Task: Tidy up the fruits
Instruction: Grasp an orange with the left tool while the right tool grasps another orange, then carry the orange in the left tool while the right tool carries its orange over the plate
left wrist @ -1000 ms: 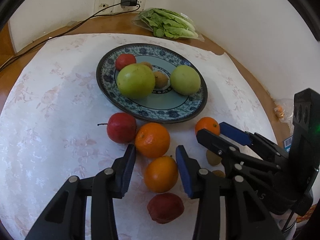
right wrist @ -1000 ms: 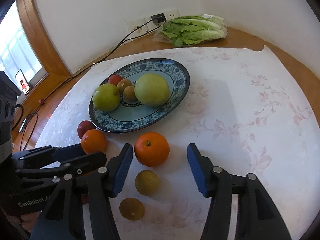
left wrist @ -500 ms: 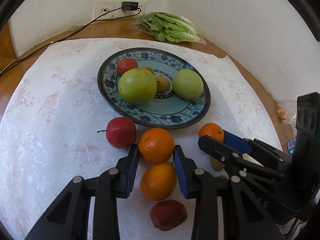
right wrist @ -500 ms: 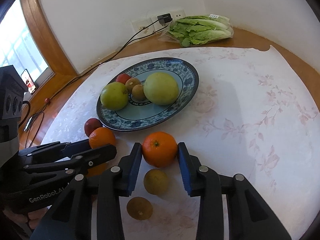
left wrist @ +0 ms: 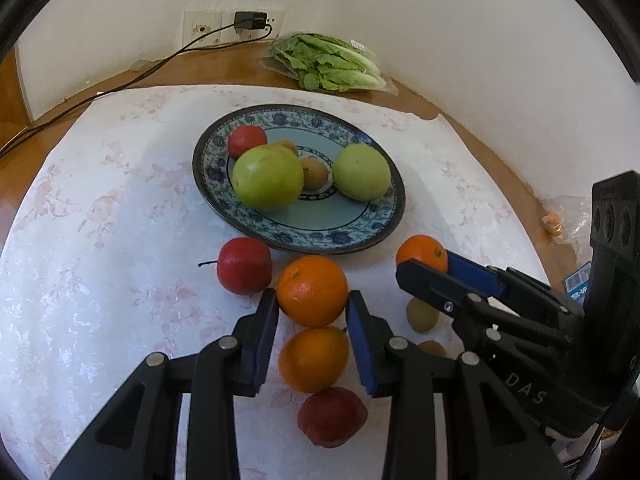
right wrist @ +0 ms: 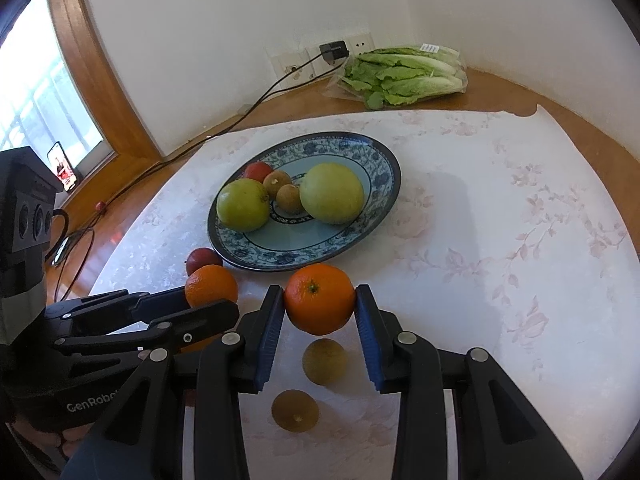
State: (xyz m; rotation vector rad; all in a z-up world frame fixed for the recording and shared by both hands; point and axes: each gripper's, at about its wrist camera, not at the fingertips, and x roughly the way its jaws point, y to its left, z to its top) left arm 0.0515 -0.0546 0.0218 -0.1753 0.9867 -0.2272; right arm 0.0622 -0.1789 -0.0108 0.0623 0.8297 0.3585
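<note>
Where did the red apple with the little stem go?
In the left wrist view the red apple sits on the white cloth, just below the plate's near-left rim, beside the orange in the left gripper.

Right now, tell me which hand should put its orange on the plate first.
Right, probably: its jaws have just closed on an orange beside the plate rim, with bare plate ahead.

A home dining spot — flowered tablecloth (right wrist: pixel 500 220), patterned fruit plate (right wrist: pixel 384 176), bagged lettuce (right wrist: pixel 404 76), wall sockets (left wrist: pixel 236 24).
</note>
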